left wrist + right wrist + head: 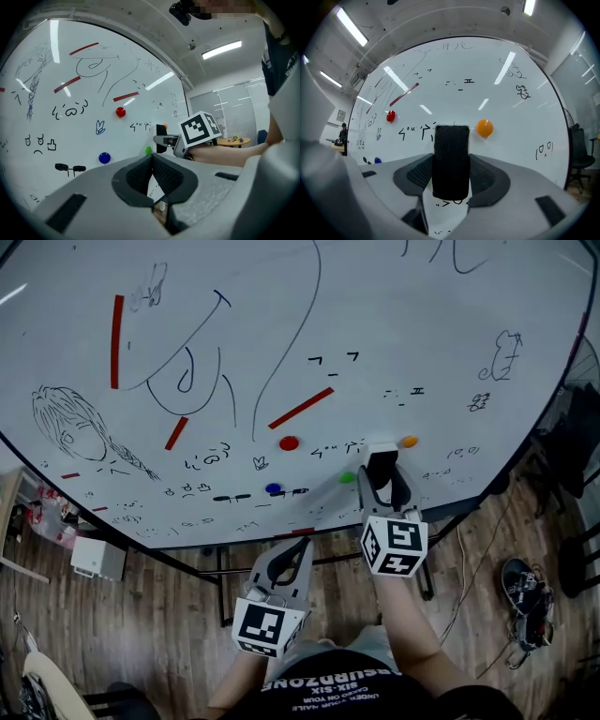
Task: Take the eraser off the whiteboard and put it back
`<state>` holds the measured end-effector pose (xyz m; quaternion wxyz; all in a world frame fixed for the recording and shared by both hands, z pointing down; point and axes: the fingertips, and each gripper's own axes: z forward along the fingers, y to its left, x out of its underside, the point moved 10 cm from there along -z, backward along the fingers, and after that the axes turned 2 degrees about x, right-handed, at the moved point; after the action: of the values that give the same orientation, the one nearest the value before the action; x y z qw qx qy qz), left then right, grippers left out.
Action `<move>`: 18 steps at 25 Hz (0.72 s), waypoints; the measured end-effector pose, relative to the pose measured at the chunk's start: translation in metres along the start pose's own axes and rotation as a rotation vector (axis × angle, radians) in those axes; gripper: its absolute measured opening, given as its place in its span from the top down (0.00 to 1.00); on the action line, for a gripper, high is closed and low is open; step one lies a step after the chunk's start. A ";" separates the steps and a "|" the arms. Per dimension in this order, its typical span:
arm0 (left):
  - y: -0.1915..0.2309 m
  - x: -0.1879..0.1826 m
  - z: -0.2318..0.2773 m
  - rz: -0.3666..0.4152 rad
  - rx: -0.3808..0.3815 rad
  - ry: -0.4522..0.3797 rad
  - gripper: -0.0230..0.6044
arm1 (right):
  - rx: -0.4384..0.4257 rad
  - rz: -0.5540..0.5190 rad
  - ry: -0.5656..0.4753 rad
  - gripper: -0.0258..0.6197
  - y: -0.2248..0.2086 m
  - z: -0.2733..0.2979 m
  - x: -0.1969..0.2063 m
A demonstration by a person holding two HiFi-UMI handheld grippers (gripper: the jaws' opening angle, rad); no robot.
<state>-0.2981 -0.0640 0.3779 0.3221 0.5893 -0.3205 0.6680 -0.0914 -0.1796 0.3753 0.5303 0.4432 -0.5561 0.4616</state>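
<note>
**Left gripper**: grey two-finger tool, held back from the white, marker-scribbled whiteboard. Fingers closed tip to tip, nothing between them.

**Right gripper**: fingers set wide, pads against both long sides of the black rectangular eraser. The eraser stands upright at the board face, between a small green round magnet and an orange round magnet.

**Obscured:**
- Whether the eraser's back touches the board cannot be determined.
- The eraser covers the right fingertips and some writing behind it.
- The board's upper part runs out of frame in the head view.
</note>
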 end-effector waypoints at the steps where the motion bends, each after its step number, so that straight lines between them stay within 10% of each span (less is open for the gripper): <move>1: 0.000 0.000 0.001 -0.004 -0.005 -0.001 0.95 | -0.003 0.002 0.001 0.62 -0.001 0.000 0.000; 18: -0.035 -0.011 0.020 -0.038 -0.086 -0.025 0.95 | -0.197 -0.042 -0.020 0.62 -0.018 -0.041 -0.033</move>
<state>-0.2569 -0.0597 0.3709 0.3556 0.5893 -0.3416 0.6400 -0.0653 -0.1428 0.3432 0.5754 0.4050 -0.5945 0.3891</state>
